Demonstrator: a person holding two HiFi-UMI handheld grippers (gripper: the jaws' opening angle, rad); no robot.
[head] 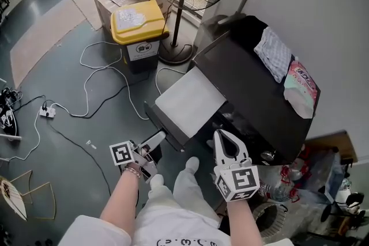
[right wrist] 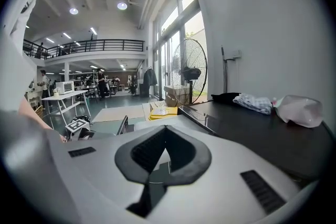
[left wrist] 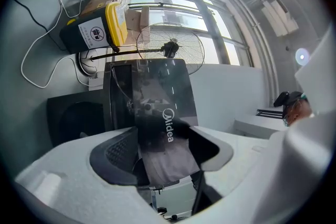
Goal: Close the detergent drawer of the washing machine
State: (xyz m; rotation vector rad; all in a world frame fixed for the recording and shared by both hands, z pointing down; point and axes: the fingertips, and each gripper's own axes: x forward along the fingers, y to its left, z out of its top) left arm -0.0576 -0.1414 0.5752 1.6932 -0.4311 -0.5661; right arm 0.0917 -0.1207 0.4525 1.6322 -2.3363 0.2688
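**Head view.** The washing machine stands black against the wall, with a checked cloth and a pink bag on its top. The detergent drawer is out. It projects well forward of the machine front, with its pale upper face showing and its dark front edge toward the person. The left hand-held gripper sits just beside the near corner of that front edge; contact cannot be confirmed. The right hand-held gripper hovers near the drawer's right side, close to the machine front.

**Left gripper view.** The left hand-held gripper has its jaws apart and nothing is clamped. The drawer's dark, glossy, branded front fills the gap ahead of them (seen through the jaws, not held).

**Right gripper view.** The right hand-held gripper has its jaws together at the tips and is empty. The machine top runs off to the right.

**Assessment.** The closing step is not yet done.

- Set the left jaw tips squarely against the middle of the front panel rather than the corner, since a corner push is likely to skew the drawer in its guides.
- Press straight along its line of travel, steadily, until the front sits flush.
- Keep the right hand-held gripper out of the narrowing gap at the machine front.
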